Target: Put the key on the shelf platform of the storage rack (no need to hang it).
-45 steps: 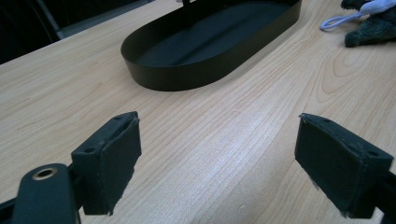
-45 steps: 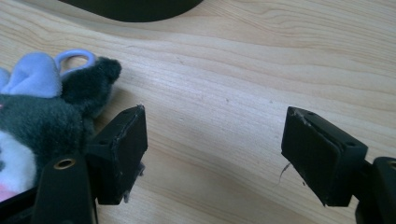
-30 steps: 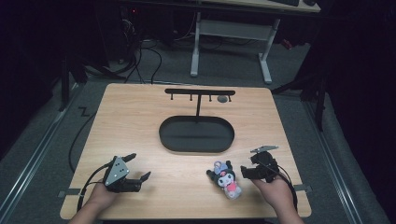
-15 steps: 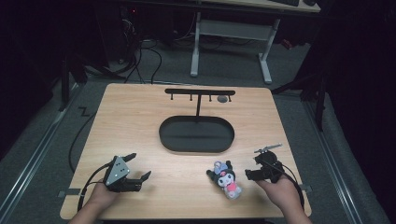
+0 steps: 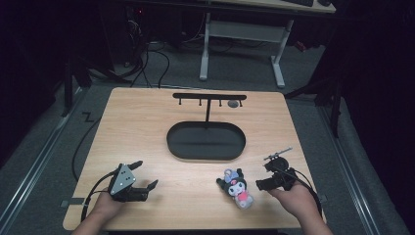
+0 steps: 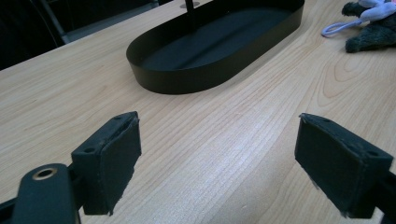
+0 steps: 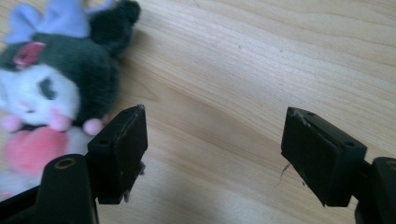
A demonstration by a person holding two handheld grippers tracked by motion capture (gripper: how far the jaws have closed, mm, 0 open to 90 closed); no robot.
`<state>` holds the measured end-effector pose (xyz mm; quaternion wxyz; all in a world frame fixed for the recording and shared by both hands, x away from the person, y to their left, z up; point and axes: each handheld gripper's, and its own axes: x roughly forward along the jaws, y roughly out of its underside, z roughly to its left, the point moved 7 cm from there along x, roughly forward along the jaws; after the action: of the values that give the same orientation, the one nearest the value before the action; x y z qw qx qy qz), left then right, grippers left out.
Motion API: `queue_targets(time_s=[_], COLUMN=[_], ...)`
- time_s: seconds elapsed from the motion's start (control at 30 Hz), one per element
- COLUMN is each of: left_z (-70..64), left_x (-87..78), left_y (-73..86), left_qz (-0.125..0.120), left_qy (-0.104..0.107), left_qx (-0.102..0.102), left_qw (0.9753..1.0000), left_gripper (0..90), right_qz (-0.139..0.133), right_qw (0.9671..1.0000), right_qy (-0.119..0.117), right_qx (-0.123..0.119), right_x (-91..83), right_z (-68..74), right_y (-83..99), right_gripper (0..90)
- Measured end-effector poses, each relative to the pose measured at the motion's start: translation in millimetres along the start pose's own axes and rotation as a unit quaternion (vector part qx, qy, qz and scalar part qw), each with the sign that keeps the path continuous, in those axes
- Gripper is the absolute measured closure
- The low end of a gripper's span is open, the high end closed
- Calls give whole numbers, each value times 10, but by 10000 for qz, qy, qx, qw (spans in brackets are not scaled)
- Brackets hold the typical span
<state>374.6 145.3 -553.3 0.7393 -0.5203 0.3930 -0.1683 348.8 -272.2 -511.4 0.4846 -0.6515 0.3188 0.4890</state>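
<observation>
My right claw (image 5: 268, 177) is spread and empty just beside the plush (image 5: 237, 188) lying flat on the surface (image 5: 147, 127) near the front edge, so I risk nudging it away or pinching only fuzz if I close off-centre; left claw (image 5: 142, 177) spread, idle.

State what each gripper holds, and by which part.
Nothing is held. The left gripper and right gripper are both open over bare table; the plush toy lies beside the right one's jaw.

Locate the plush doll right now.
High view: the black-and-pink plush doll lies on the wooden table, near-right, beside the right tongs, in front of the black oval tray.
</observation>
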Motion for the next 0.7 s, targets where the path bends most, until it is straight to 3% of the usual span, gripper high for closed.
queue_targets(time_s=[0.2,0.3,0.43,0.47,0.7], left_z=[2,-1,1,0,5], left_x=[3,3,2,2,13], left_y=[-1,0,0,-1,-3], left_qz=[-5,3,6,-2,9], left_qy=[-1,-4,-8,7,26], left_qx=[-13,-1,-8,-3,-24], left_qw=[10000,10000,10000,10000,10000], left_gripper=[154,154,154,154,154], right_qz=[-49,-54,-144,-189,-161], right_qw=[9999,9997,9993,9988,9978], right_qy=[-16,-64,-141,-208,-328], right_qx=[-96,-247,-321,-399,-550], right_x=[-99,-152,-162,-158,-98], right_z=[94,207,304,393,548], right_y=[-9,-23,-35,-29,-27], right_gripper=[219,210,197,192,171])
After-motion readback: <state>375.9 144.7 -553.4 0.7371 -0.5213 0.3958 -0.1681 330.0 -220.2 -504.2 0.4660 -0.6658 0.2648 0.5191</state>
